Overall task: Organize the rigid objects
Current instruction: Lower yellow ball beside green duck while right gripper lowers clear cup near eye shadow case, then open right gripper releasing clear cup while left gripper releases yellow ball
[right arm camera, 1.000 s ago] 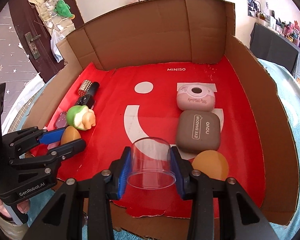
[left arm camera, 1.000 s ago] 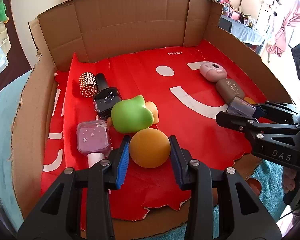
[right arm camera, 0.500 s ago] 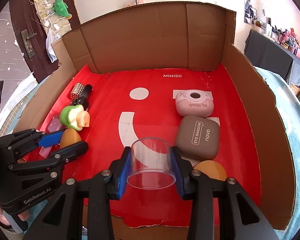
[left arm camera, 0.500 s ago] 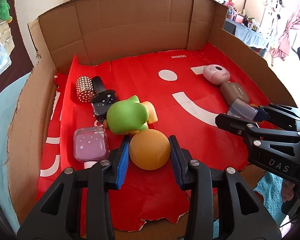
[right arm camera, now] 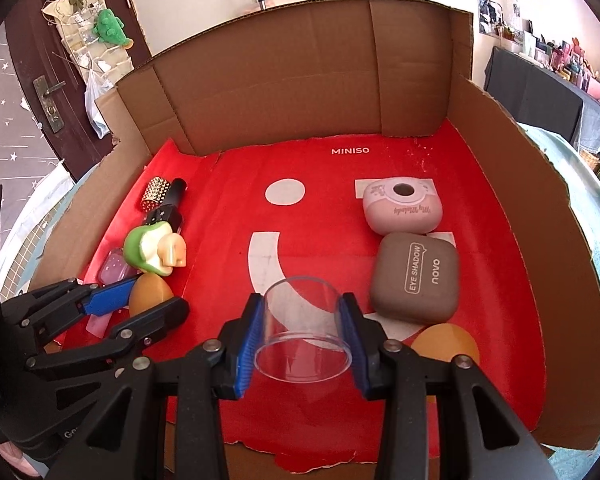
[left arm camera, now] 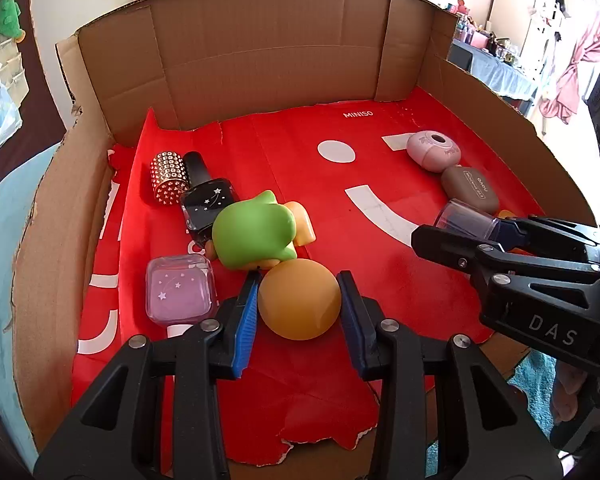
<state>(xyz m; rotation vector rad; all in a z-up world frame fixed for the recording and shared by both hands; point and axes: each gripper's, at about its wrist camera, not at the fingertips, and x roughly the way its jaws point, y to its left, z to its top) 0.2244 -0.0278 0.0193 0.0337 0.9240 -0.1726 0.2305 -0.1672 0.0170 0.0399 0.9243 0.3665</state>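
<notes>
Left wrist view: left tool point(left arm camera: 299, 307) clenched on an orange egg-shaped sponge point(left arm camera: 299, 305), near left on the red paper liner point(left arm camera: 400, 280) of a cardboard box point(left arm camera: 260, 56). Right tool point(right arm camera: 302, 335) grips a clear plastic cup point(right arm camera: 302, 332), near centre.

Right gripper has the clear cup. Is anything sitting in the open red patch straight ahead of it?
Nothing visible. The right gripper is shut on the clear cup; ahead lies bare red liner. The brown case and an orange ball sit to its right, the green toy to its left.

The pink bottle point(right arm camera: 112, 268) sits mostly hidden, apparently behind the green toy point(right arm camera: 144, 250).
</notes>
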